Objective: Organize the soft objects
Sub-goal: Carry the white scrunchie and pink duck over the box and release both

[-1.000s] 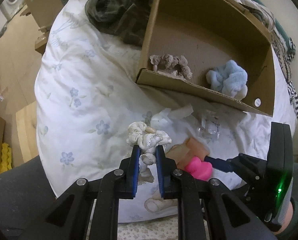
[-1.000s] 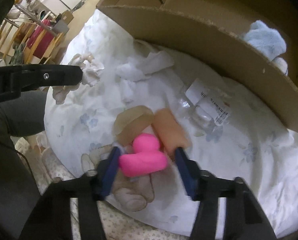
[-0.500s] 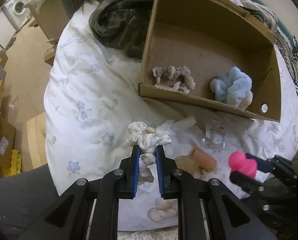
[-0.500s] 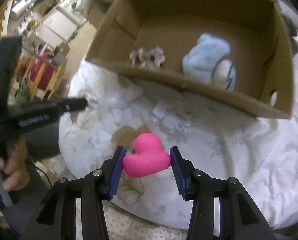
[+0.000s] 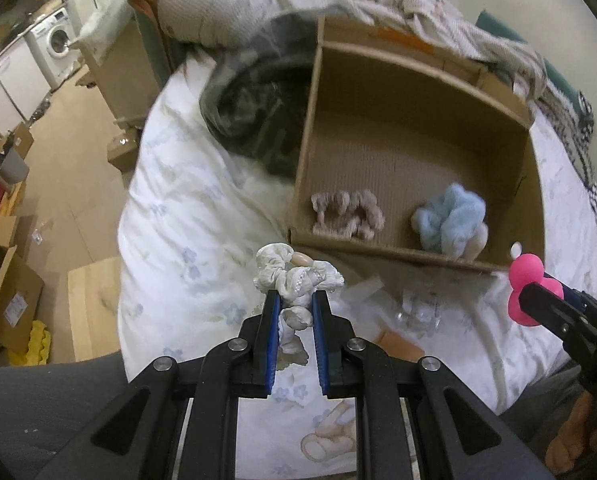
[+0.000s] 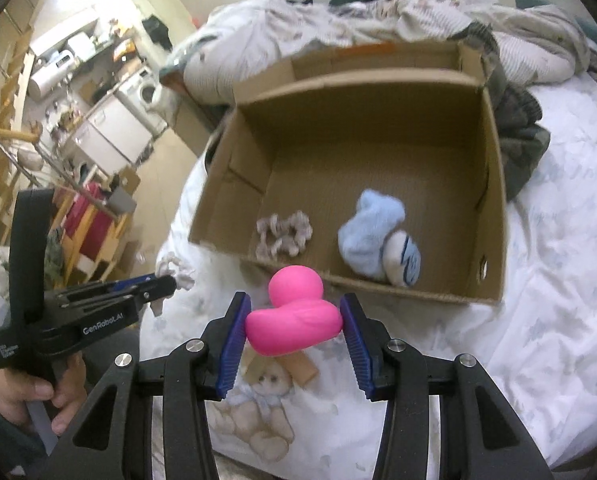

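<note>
My left gripper (image 5: 294, 300) is shut on a white lacy scrunchie (image 5: 296, 276), held above the bed in front of the open cardboard box (image 5: 378, 246). My right gripper (image 6: 294, 316) is shut on a pink rubber duck (image 6: 294, 320), lifted just before the box's near wall (image 6: 418, 292). The duck (image 5: 526, 280) and right gripper also show at the right edge of the left wrist view. Inside the box lie a beige scrunchie (image 6: 284, 234) and a light blue fluffy sock bundle (image 6: 372, 236) beside a white sock (image 6: 404, 264).
The box rests on a white floral duvet (image 6: 538, 320) with a teddy print (image 6: 258, 396). A tan tube (image 6: 302, 368), clear plastic packaging (image 5: 418, 312) and white tissue (image 5: 362, 286) lie below the grippers. Dark camouflage clothing (image 5: 254, 112) flanks the box; rumpled bedding (image 6: 418, 12) behind.
Both grippers have risen off the duvet with their objects. The right one lifted the pink duck from beside the tan tube and tipped up toward the box; the whole box interior now shows.
</note>
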Demonstrator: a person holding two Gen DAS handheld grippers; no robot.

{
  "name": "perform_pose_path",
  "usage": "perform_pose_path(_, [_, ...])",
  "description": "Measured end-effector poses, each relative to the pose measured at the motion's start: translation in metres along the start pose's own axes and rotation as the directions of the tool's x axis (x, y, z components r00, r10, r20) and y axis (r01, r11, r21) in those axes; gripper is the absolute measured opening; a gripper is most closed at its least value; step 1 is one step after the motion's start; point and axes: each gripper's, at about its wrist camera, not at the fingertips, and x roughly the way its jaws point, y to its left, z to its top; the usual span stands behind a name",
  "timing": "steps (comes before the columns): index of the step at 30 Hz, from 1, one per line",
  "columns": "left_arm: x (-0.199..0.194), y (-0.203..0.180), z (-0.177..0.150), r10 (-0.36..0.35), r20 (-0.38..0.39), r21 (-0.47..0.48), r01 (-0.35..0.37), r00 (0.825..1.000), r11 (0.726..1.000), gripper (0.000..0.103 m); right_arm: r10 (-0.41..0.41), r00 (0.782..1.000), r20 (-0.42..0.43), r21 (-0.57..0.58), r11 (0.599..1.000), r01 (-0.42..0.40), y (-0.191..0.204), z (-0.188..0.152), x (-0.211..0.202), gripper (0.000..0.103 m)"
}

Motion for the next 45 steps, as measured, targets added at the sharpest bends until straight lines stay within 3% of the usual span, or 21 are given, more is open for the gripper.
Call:
perform_pose_path(12, [-0.049, -0.008, 0.044, -0.076, 0.12, -0.021, 0.079, 0.99, 0.997, 0.014, 0.003, 0.993, 0.118, 0.053, 0.999, -0.009, -0.013, 0.038, -0.042, 0.049])
perform_pose_path(22, [-0.043, -0.032, 0.084, -0.058, 0.166, 0.041, 0.052, 0.984, 0.998, 0.014, -0.024, 0.986, 0.164, 0.062, 0.998, 0.014, -0.038, 0.067, -0.039, 0.049])
perform_pose_path(28, [-0.018, -0.046, 0.095, -0.089, 0.133, 0.043, 0.084, 0.987, 0.996, 0.014, -0.044, 0.993, 0.114, 0.145, 0.989, 0.027, -0.059, 0.06, -0.015, 0.049])
perform_pose_path(36, [0.02, -0.059, 0.091, -0.089, 0.102, 0.071, 0.082, 0.991, 0.994, 0.014, -0.082, 0.995, 0.059, 0.129, 0.989, 0.074, -0.062, 0.057, 0.004, 0.049])
perform_pose_path(40, [0.03, -0.059, 0.089, -0.063, 0.111, 0.077, 0.055, 0.992, 0.996, 0.014, -0.089, 0.996, 0.032, 0.113, 0.99, 0.085, -0.061, 0.058, 0.014, 0.049])
perform_pose_path(45, [0.037, -0.06, 0.086, -0.081, 0.1, 0.074, 0.074, 0.992, 0.995, 0.014, -0.104, 0.995, -0.011, 0.053, 0.993, 0.104, -0.051, 0.057, 0.029, 0.049])
